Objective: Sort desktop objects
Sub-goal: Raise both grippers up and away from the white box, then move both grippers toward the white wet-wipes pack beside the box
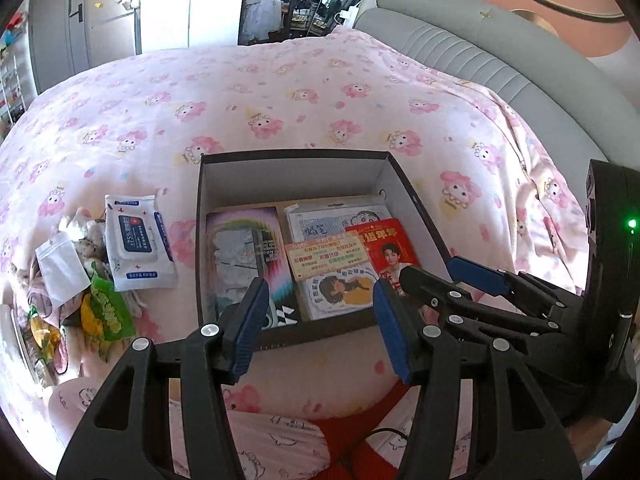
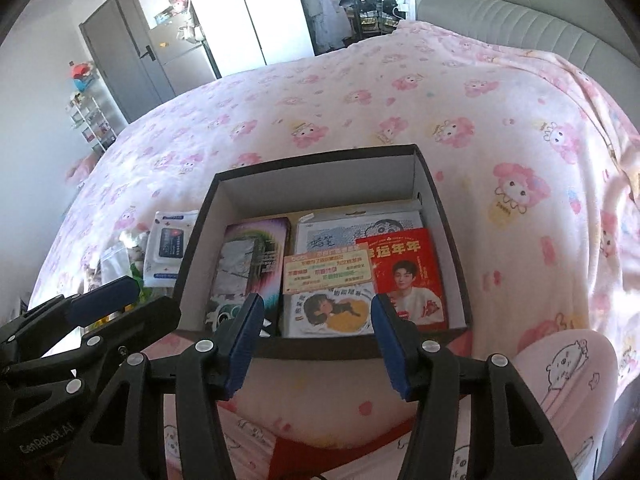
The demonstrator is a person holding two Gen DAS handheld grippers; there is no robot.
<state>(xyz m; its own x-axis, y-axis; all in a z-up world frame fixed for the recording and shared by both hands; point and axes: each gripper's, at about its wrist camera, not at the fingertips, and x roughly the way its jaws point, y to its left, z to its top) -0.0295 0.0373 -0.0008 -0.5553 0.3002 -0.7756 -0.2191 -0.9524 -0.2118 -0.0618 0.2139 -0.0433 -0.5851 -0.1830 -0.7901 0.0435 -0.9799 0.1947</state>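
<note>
Judged the wipes pack (image 1: 138, 240), left of the box (image 1: 202, 240) at frame left, soft, light, slippery: best pinched across its short sides. Beside it, loose packets (image 1: 102, 312) crowded the approach. Left gripper (image 1: 316, 324) and right gripper (image 2: 316, 340) both gaped, empty, above the box's near rim.

— From my remote seat: a bed (image 1: 280, 92) under a pink cartoon-print cover (image 2: 500, 128) carries everything here. What lies on it?

— An open dark cardboard box (image 1: 202, 216) at centre. At its nine o'clock I see a white wet-wipes pack (image 1: 138, 240) flat on the cover.

— And past the wipes?

— Still at nine o'clock, touching them, a heap: a small white pouch (image 1: 60, 268) and green snack packets (image 1: 106, 312).
</note>
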